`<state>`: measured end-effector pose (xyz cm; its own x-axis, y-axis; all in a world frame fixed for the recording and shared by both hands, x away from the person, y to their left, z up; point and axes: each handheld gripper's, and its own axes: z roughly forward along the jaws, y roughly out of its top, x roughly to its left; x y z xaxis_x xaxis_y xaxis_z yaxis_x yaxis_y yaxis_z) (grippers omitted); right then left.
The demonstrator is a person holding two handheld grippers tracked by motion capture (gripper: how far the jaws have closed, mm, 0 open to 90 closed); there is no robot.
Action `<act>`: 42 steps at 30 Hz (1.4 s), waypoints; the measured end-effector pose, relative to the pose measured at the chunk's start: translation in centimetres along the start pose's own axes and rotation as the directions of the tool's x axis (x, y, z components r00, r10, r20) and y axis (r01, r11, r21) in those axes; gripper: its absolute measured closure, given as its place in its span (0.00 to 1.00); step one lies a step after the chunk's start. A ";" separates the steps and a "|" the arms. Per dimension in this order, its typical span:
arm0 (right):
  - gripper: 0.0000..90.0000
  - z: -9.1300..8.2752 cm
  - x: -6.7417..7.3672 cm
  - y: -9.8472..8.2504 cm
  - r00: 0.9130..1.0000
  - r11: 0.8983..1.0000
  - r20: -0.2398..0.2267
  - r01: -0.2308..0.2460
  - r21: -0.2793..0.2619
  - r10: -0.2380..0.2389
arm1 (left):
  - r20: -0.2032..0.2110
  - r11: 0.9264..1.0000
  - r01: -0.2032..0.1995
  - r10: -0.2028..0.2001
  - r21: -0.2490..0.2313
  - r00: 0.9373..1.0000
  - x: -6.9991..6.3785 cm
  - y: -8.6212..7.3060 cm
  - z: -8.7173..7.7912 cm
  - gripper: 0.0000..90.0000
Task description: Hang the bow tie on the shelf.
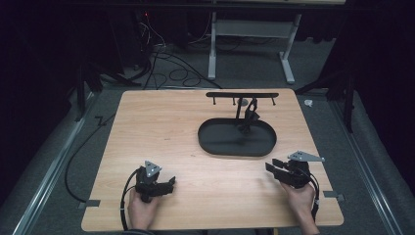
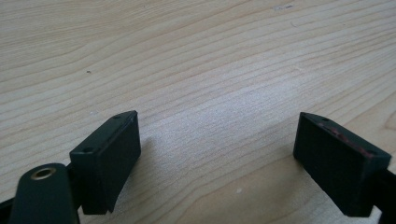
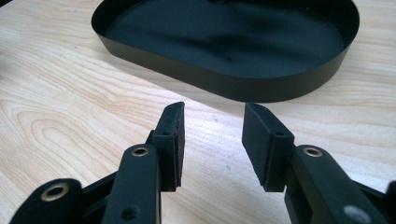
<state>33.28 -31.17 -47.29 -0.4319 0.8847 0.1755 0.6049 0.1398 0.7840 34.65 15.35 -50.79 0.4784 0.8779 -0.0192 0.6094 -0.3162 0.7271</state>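
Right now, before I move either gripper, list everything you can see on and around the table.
table: one, light wood, centre of the high view.
tray: one, black, oval, shallow, right of the table's middle; nothing loose seen lying in it.
rack: one, black, a bar with small pegs on a post rising from the tray's far side; something dark hangs by the post, too small to tell.
cables: several, black, on the floor beyond the table.
desk frame: one, pale grey, on the floor behind.
left gripper: one, black, near left of the table, jaws open over bare wood.
right gripper: one, black, near right, jaws apart, nothing between, pointing at the tray.
hands: two, near edge.
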 end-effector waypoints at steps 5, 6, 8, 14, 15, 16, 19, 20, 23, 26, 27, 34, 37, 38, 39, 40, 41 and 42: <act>0.68 0.3 0.2 -0.5 1.000 1.000 -0.001 -0.003 0.015 0.003 | 0.000 1.000 0.000 0.000 0.000 1.000 0.0 0.0 0.0 0.17; 0.68 0.4 0.3 -0.6 1.000 1.000 0.001 -0.003 0.018 0.003 | 0.000 1.000 0.000 0.000 0.000 1.000 0.0 0.0 0.0 0.17; 0.68 0.5 0.3 -0.8 1.000 1.000 0.002 -0.002 0.019 0.002 | 0.000 1.000 0.000 0.000 0.000 1.000 0.0 0.0 0.0 0.17; 0.67 0.9 0.5 -1.4 1.000 0.999 0.010 -0.008 0.031 0.008 | 0.000 1.000 0.000 0.000 0.000 1.000 0.0 0.0 0.0 0.17; 0.67 1.0 0.6 -1.5 1.000 0.999 0.014 0.003 0.035 -0.003 | 0.000 1.000 0.000 0.000 0.000 1.000 0.0 0.0 0.0 0.17; 0.67 1.1 0.7 -1.7 1.000 0.999 0.022 0.015 0.040 -0.016 | 0.000 1.000 0.000 0.000 0.000 1.000 0.0 0.0 0.0 0.17; 0.67 1.2 0.8 -1.9 0.999 0.999 0.029 0.016 0.044 -0.017 | 0.000 1.000 0.000 0.000 0.000 1.000 0.0 0.0 0.0 0.17; 0.67 1.2 0.8 -2.0 0.999 0.999 0.032 0.022 0.045 -0.023 | 0.000 1.000 0.000 0.000 0.000 1.000 0.0 0.0 0.0 0.17; 0.66 1.4 0.9 -2.2 0.999 0.998 0.028 0.016 0.055 -0.018 | 0.000 1.000 0.000 0.000 0.000 1.000 0.0 0.0 0.0 0.17; 0.64 1.6 1.1 -2.3 0.999 0.998 0.036 0.021 0.060 -0.024 | 0.000 1.000 0.000 0.000 0.000 1.000 0.0 0.0 0.0 0.17; 0.63 1.7 1.1 -2.4 0.999 0.998 0.042 0.028 0.062 -0.031 | 0.000 1.000 0.000 0.000 0.000 1.000 0.0 0.0 0.0 0.17; 0.61 2.1 1.9 -2.5 0.990 0.992 0.107 0.087 0.088 -0.096 | 0.000 1.000 0.000 0.000 0.000 1.000 0.0 0.0 0.0 0.17; 0.57 2.3 2.4 -2.5 0.982 0.986 0.126 0.129 0.101 -0.141 | -0.001 1.000 0.000 0.000 0.000 1.000 0.0 0.0 0.0 0.17; 0.57 2.3 2.3 -2.5 0.982 0.986 0.125 0.129 0.101 -0.141 | -0.001 1.000 0.000 0.000 0.000 1.000 0.0 0.0 0.0 0.17; 0.57 2.3 2.3 -2.5 0.982 0.987 0.125 0.129 0.101 -0.141 | -0.001 1.000 -0.001 0.001 0.000 1.000 0.0 0.0 0.0 0.17; 0.57 2.3 2.3 -2.5 0.982 0.987 0.125 0.129 0.101 -0.141 | -0.001 1.000 -0.001 0.001 0.000 1.000 0.0 0.0 0.0 0.17; 0.57 2.3 2.4 -2.5 0.982 0.987 0.126 0.128 0.101 -0.140 | -0.001 1.000 0.000 0.000 0.000 1.000 0.0 0.0 0.0 0.17; 0.57 2.3 2.4 -2.5 0.982 0.987 0.126 0.128 0.101 -0.140 | -0.001 1.000 0.000 0.000 0.000 1.000 0.0 0.0 0.0 0.17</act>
<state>32.32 -28.38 -50.17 -0.4245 0.9053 -0.0130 0.6092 0.2962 0.7356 34.60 15.34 -50.80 0.4782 0.8781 -0.0185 0.6091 -0.3164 0.7272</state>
